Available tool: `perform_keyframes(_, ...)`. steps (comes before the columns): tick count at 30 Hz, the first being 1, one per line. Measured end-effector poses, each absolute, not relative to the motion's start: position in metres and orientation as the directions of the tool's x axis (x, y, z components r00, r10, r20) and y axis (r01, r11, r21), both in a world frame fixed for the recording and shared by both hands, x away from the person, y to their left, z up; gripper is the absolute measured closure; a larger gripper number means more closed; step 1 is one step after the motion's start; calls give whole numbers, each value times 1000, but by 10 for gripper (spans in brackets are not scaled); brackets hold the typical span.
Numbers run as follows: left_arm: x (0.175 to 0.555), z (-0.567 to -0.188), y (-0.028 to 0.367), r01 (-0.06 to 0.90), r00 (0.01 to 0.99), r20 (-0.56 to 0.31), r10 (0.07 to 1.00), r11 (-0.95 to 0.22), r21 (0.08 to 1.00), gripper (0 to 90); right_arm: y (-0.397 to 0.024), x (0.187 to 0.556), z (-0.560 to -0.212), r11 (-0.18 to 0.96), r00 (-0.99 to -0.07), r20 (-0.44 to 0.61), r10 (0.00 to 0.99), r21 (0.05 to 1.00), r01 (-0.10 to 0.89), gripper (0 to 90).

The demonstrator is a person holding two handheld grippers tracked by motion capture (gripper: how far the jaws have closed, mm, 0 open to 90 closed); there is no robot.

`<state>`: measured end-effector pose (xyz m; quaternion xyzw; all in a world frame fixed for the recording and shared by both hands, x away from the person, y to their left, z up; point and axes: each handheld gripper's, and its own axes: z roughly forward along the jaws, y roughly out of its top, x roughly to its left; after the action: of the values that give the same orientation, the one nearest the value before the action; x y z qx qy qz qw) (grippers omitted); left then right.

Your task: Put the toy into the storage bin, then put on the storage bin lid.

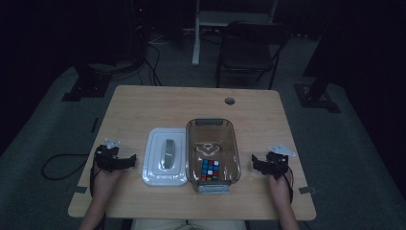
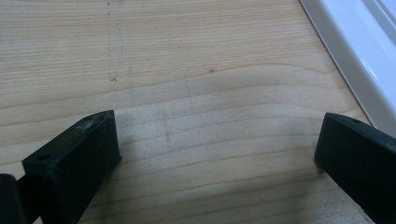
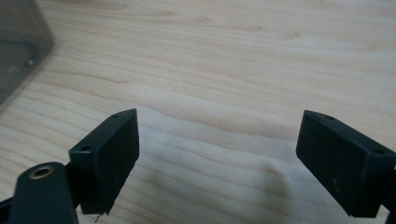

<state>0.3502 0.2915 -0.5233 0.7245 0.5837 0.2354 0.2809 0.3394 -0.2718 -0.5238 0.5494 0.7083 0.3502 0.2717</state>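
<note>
A clear brownish box (image 1: 190, 153) stands at the middle of the wooden table (image 1: 167, 105), with a colour puzzle cube (image 1: 210, 169) in its near end and something pale (image 1: 207, 149) behind the cube. A white lid (image 1: 153, 163) with a grey handle (image 1: 167, 153) lies flat just left of the box. My left gripper (image 1: 130, 159) rests low over the table left of the lid, open and empty (image 2: 217, 144); the lid's edge (image 2: 359, 60) is at its upper right. My right gripper (image 1: 256, 160) sits right of the box, open and empty (image 3: 219, 149), with the box's corner (image 3: 18, 42) at its upper left.
A small round hole (image 1: 230, 101) is in the table near its far edge. A dark chair (image 1: 249, 48) and a white stand (image 1: 196, 33) are on the floor beyond the table. Cables (image 1: 60, 165) trail on the floor to the left.
</note>
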Motion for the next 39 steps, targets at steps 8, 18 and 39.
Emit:
perform_keyframes(8, 350, -523, 291, 712, 215, 14, 976, -167, 682, 6, -276, 341, -526, 184, -212, -60, 975, 751, 634, 127)
perform_keyframes(18, 350, -523, 292, 711, 223, 13, 975, -172, 682, 6, -280, 345, -528, 132, -200, 8, 980, 723, 679, 119)
perform_keyframes(39, 350, -520, 290, 736, 206, 4, 979, -157, 659, 7, -280, 346, -528, 128, -193, 8, 981, 723, 679, 119)
